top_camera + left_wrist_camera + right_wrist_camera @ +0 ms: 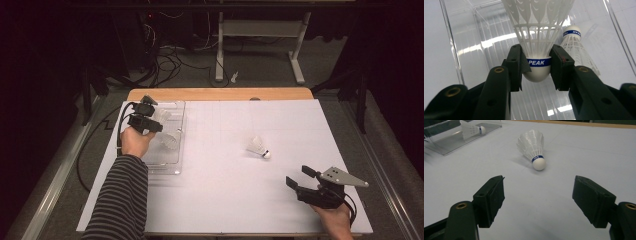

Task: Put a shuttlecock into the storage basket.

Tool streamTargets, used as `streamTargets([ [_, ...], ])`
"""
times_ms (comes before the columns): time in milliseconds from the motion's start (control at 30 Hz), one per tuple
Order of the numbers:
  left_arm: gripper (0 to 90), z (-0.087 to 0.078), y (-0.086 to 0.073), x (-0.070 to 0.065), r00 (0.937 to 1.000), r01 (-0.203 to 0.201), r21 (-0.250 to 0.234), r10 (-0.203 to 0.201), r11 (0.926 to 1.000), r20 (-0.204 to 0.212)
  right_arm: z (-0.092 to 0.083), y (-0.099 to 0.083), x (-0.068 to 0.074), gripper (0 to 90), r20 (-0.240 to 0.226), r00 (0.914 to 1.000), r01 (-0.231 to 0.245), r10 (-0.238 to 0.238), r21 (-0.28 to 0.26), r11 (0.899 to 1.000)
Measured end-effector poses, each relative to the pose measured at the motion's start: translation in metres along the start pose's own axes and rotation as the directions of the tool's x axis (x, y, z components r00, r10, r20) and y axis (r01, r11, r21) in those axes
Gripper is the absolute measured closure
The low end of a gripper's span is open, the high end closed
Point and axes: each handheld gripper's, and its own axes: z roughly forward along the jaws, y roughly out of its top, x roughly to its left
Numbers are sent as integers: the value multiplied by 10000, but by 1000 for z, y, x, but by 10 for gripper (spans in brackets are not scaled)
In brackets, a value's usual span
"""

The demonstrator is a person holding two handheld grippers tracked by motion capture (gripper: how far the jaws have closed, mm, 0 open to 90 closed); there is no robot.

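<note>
High view: left gripper [150,120] over clear tray [172,162] at table's left; loose shuttlecock [258,147] lay mid-sheet; right gripper [299,177] near front right, jaws spread.

Left gripper view: clamped on held shuttlecock [537,67] by its cork; another shuttlecock [576,47] lay in tray.

Right gripper view: jaws wide apart, loose shuttlecock ahead on its side.
</note>
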Motion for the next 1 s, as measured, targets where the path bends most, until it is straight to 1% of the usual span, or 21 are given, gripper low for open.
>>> streamTargets([
  [33, 646, 2, 0, 0, 9999, 145, -113, -145, 9998, 13, 0, 0, 0, 265, 2, 10000, 3, -3, -5, 10000],
  [133, 646, 3, 0, 1, 9999, 154, -172, -153, 9997, 78, 0, 0, 0, 265, -3, 10000, 11, -11, 6, 10000],
  [200, 646, 4, 1, 3, 9996, 82, -257, -75, 9996, 264, 0, 0, 0, 265, -8, 10000, -2, 2, 0, 10000],
  [233, 646, 4, 1, 3, 9996, 82, -257, -75, 9996, 264, 0, 0, 0, 265, -8, 10000, -2, 2, 0, 10000],
  [300, 646, 4, 1, 4, 9992, -79, -198, 87, 9998, 399, 0, 0, 0, 265, -8, 10000, -2, 2, 3, 10000],
  [333, 646, 4, 1, 4, 9995, -18, -189, 24, 9998, 306, 0, 0, 0, 265, -10, 10000, -1, 1, 3, 10000],
  [367, 646, 4, 1, 4, 9999, 120, -139, -119, 9998, 90, 0, 0, 0, 265, -8, 10000, -16, 16, 12, 10000],
  [400, 646, 4, 1, 4, 9999, 120, -139, -119, 9998, 90, 0, 0, 0, 265, -8, 10000, -16, 16, 12, 10000],
  [433, 646, 4, 1, 4, 9999, 114, -78, -115, 9999, -41, 0, 0, 0, 265, -11, 10000, -8, 8, 9, 10000],
  [567, 646, 5, 0, 5, 9999, 69, 28, -69, 10000, -127, 0, 0, 0, 265, -5, 10000, -17, 17, 4, 10000],
  [600, 646, 5, 0, 6, 9999, -98, 156, 100, 9998, -134, 0, 0, 0, 265, -1, 10000, 11, -11, 7, 10000],
  [667, 645, 6, 0, 5, 9998, -91, 163, 94, 9998, -177, 0, 0, 0, 265, -3, 10000, 8, -8, 2, 10000],
  [833, 641, 7, -1, 6, 9997, -180, 267, 184, 9995, -154, 0, 0, 0, 265, -10, 10000, 9, -9, 6, 10000],
  [867, 631, 7, -1, 6, 9996, -250, 372, 256, 9990, -137, 0, 0, -1, 265, -17, 10000, 38, -38, 3, 10000],
  [900, 611, 8, -1, 5, 9997, -152, 349, 158, 9993, -163, 0, 0, -1, 265, -16, 10000, 37, -37, -3, 10000],
  [933, 587, 8, -1, 5, 9996, -202, 362, 209, 9991, -171, 0, 0, -1, 265, -15, 10000, 36, -36, -6, 10000],
  [967, 557, 11, -2, 2, 9994, 197, -32, -198, 9998, -276, -1, 0, -1, 265, -17, 10000, 41, -42, -9, 10000],
  [1000, 537, 11, -3, 2, 9996, 172, -14, -172, 9999, -243, -1, 0, -1, 265, -14, 10000, 38, -38, -7, 10000],
])
